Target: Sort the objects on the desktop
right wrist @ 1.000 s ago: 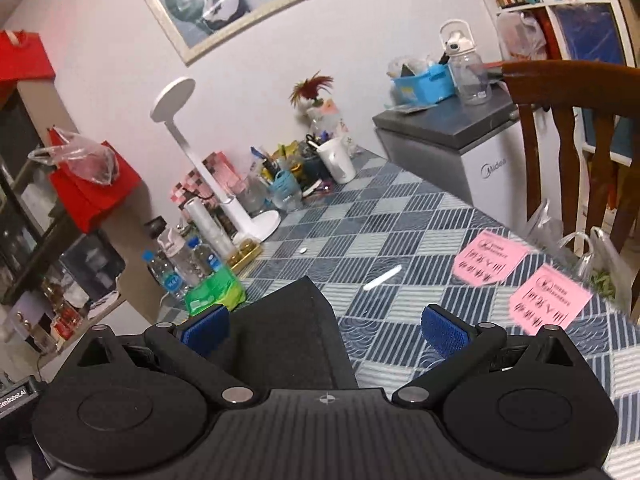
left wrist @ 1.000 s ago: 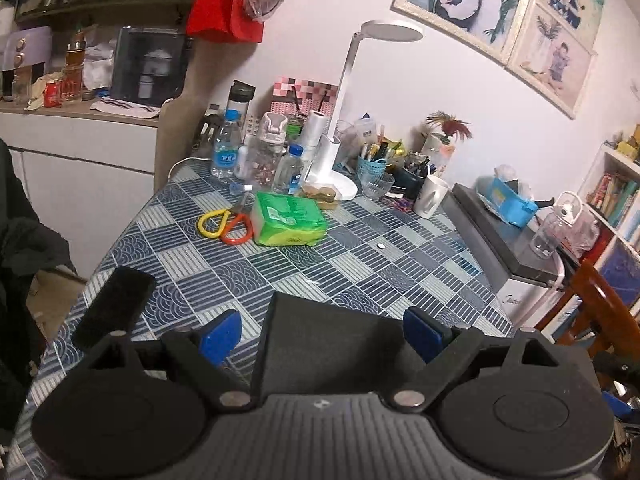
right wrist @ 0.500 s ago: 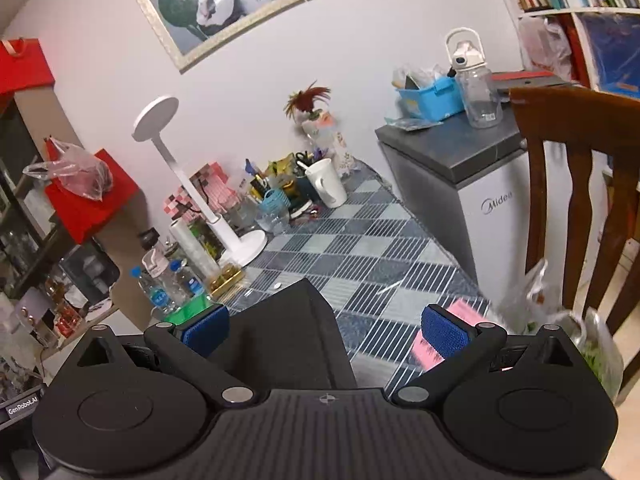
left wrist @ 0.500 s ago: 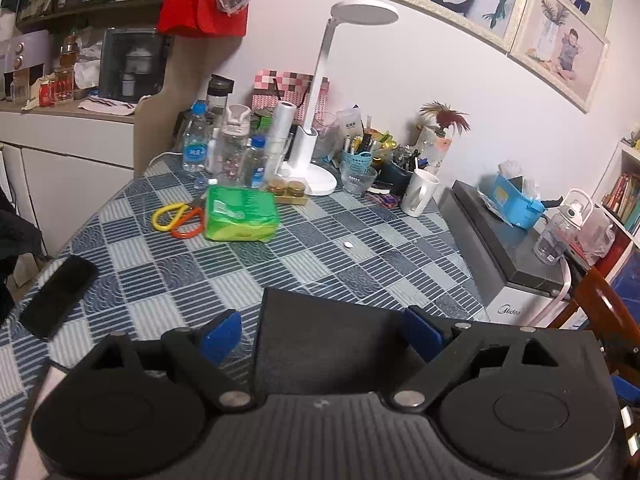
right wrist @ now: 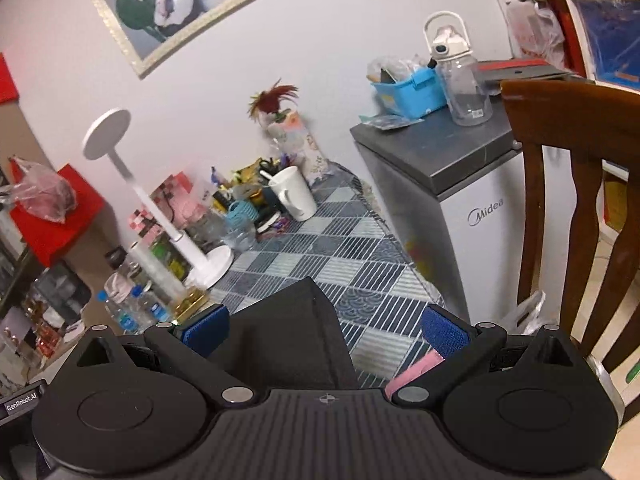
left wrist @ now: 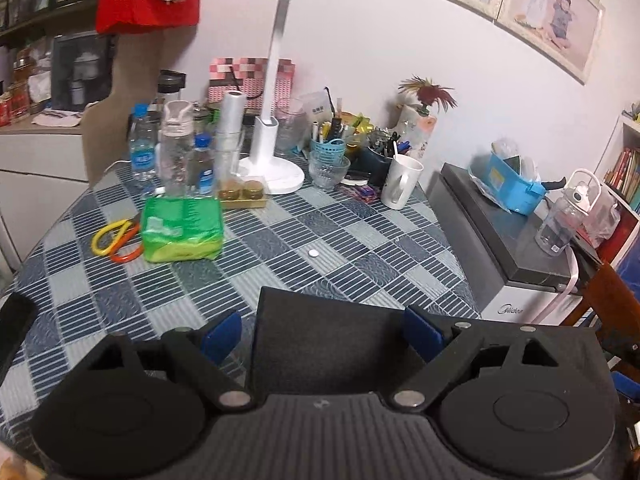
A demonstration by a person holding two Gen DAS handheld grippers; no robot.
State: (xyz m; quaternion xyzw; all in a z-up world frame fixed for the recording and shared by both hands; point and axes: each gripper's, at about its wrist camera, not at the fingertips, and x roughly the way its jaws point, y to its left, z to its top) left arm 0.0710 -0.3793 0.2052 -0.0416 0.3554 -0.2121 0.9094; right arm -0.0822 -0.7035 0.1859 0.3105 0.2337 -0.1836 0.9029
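Left hand-held gripper (left wrist: pixel 322 334) spread and empty above checked surface (left wrist: pixel 360 248), right hand-held gripper (right wrist: pixel 324 330) likewise spread, green packet (left wrist: pixel 182 230) beside scissors (left wrist: pixel 116 240)

Table (left wrist: pixel 360 248): coin (left wrist: pixel 314 253) lies alone near its middle.
Packet (left wrist: pixel 182 229): at 9 o'clock of the coin, touching the scissors (left wrist: pixel 116 240) on its 9 o'clock side.
Lamp (left wrist: pixel 276 172): at 12 o'clock, behind the packet; bottles (left wrist: pixel 176 156) just to its 9 o'clock.
Mug (left wrist: pixel 400 184): at 3 o'clock of the lamp, pen holder (left wrist: pixel 328 148) between them.
Fridge (right wrist: pixel 452 184): beside the table at 3 o'clock; basket (right wrist: pixel 412 90) and jug (right wrist: pixel 460 80) on top.
Chair (right wrist: pixel 568 184): at 3 o'clock of the fridge.
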